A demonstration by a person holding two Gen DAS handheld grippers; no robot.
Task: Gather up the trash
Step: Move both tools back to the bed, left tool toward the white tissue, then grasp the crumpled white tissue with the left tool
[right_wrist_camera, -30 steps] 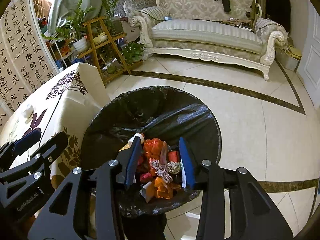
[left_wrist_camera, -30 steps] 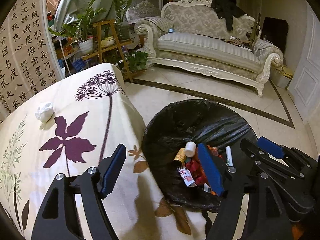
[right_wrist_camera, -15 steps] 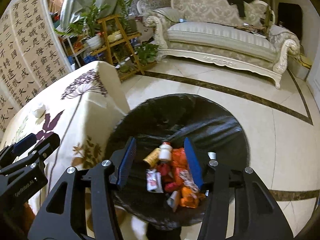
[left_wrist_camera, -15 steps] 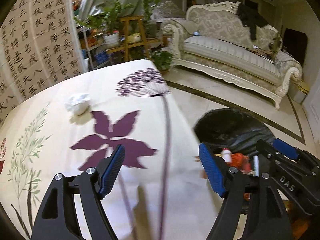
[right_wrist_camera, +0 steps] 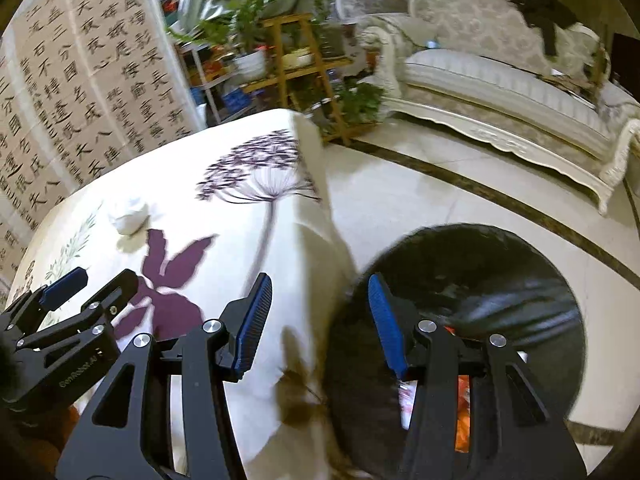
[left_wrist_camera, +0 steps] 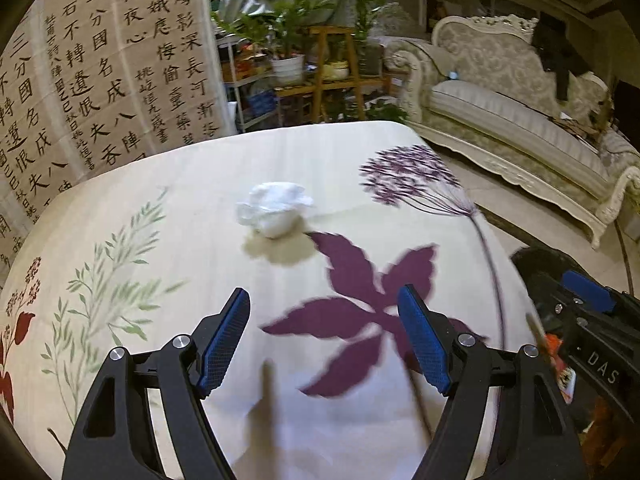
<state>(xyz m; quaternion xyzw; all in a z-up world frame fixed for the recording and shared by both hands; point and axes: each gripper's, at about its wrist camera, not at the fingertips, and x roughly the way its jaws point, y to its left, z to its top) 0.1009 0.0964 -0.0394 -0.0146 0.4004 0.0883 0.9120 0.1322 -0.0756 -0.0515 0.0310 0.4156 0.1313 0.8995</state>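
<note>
Tissue wad (left_wrist_camera: 275, 212); white, crumpled

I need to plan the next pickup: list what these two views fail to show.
- Trash bin: its contents are mostly hidden behind the right gripper in the right view; the left view shows only its rim.
- White wad on the tablecloth: motion blur hides whether it is tissue or plastic.
- Near table edge: cut off behind the left gripper.
</note>
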